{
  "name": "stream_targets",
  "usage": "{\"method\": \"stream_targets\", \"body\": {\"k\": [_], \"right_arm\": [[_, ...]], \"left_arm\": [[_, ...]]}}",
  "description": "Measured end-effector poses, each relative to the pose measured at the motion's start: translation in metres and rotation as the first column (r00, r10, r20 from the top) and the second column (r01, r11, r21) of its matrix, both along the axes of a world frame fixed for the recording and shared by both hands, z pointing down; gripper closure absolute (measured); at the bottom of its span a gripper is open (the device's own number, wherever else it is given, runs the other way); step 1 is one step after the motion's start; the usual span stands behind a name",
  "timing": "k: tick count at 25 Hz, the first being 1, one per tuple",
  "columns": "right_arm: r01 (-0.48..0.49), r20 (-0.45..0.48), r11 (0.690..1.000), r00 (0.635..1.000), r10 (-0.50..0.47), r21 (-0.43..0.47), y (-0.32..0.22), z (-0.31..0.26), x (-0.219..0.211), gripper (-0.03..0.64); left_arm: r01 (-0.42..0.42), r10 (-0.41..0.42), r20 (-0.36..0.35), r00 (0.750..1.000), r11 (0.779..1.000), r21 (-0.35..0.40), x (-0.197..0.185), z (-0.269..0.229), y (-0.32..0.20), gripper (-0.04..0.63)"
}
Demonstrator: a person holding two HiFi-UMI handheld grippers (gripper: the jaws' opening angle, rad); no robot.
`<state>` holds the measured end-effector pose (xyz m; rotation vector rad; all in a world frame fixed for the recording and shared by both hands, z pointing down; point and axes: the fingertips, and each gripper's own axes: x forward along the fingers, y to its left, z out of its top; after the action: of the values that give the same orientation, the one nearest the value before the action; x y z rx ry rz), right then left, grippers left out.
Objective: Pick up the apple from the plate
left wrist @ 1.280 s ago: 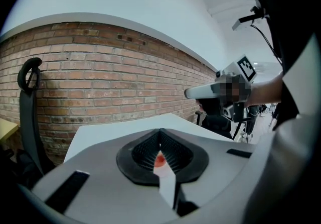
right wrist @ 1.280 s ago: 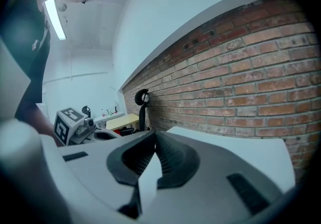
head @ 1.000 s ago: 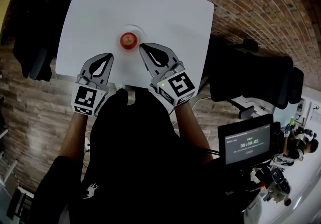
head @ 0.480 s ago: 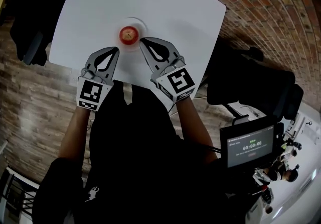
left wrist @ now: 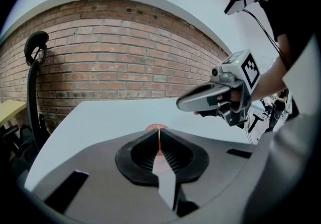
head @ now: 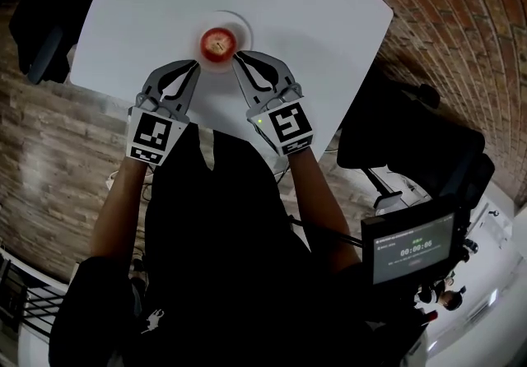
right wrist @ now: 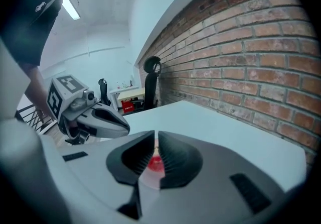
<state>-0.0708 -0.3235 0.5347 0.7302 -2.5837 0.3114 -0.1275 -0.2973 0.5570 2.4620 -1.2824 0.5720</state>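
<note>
A red apple [head: 218, 43] lies on a small white plate [head: 240, 25] on the white table [head: 313, 20]. My left gripper [head: 195, 66] is shut with nothing in it, its tip just short of the plate's near left rim. The right gripper [head: 237, 56] is shut too, its tip at the plate's near right rim beside the apple, not touching it. In the left gripper view the apple [left wrist: 156, 128] peeks over the closed jaws [left wrist: 159, 131], and the right gripper [left wrist: 203, 100] hovers on the right. The right gripper view shows the apple [right wrist: 156, 163] through the slit of its jaws [right wrist: 156, 136].
A black chair [head: 45, 48] stands off the table's left side and another [head: 412, 143] to the right. A monitor with a timer [head: 412, 246] is at lower right. A brick wall [left wrist: 125, 57] runs behind the table's far edge. The person's dark torso [head: 222, 258] fills the foreground.
Both grippers have sunk toward the table and closed in on the plate, the left more than the right. Both have stayed shut. The apple has not moved on its plate.
</note>
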Motion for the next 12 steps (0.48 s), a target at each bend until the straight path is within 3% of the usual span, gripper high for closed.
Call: {"method": "stream_targets", "body": {"k": [12], "right_arm": [[0.045,-0.096,0.999,0.994,-0.048,-0.030,0.002,0.050,-0.008,0.439]], "left_arm": [[0.017,-0.017,0.000,1.000,1.000,-0.026,-0.002,0.016,0.007,0.588]]}}
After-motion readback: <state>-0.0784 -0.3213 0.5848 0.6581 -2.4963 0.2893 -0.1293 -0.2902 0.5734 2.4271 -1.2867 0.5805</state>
